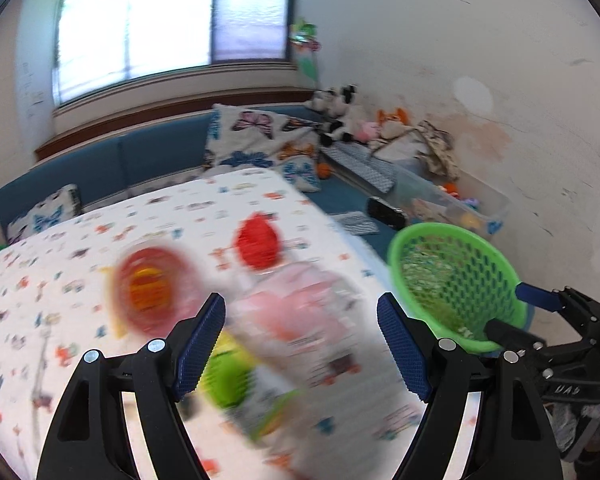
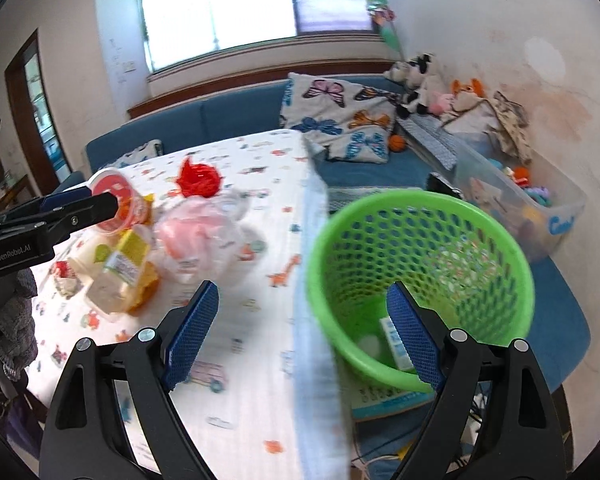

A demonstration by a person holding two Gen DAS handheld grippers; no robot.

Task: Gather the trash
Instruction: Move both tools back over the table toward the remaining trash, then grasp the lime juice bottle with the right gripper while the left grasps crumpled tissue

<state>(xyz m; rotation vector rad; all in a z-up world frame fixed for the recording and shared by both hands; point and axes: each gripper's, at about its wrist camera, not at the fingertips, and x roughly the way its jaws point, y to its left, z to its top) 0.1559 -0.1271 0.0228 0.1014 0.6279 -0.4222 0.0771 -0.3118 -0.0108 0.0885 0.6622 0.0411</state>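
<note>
1. Your left hand-held gripper [image 1: 300, 344] gapes wide, holding nothing; the pink bag [image 1: 300, 312] lies just ahead on the desk [image 1: 60, 272], beside the cup [image 1: 152, 288].
2. Your right hand-held gripper [image 2: 300, 328] (also empty, jaws apart) hangs by the bin [image 2: 420, 272].
3. The left is nearer: the bag looks crumpled, clear, soft.

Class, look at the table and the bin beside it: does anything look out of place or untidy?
Yes. Litter is heaped on the table: a red cup on its side, a crumpled clear bag, a red wad and a yellow-labelled bottle lying down. The green basket holds only a few scraps.
</note>
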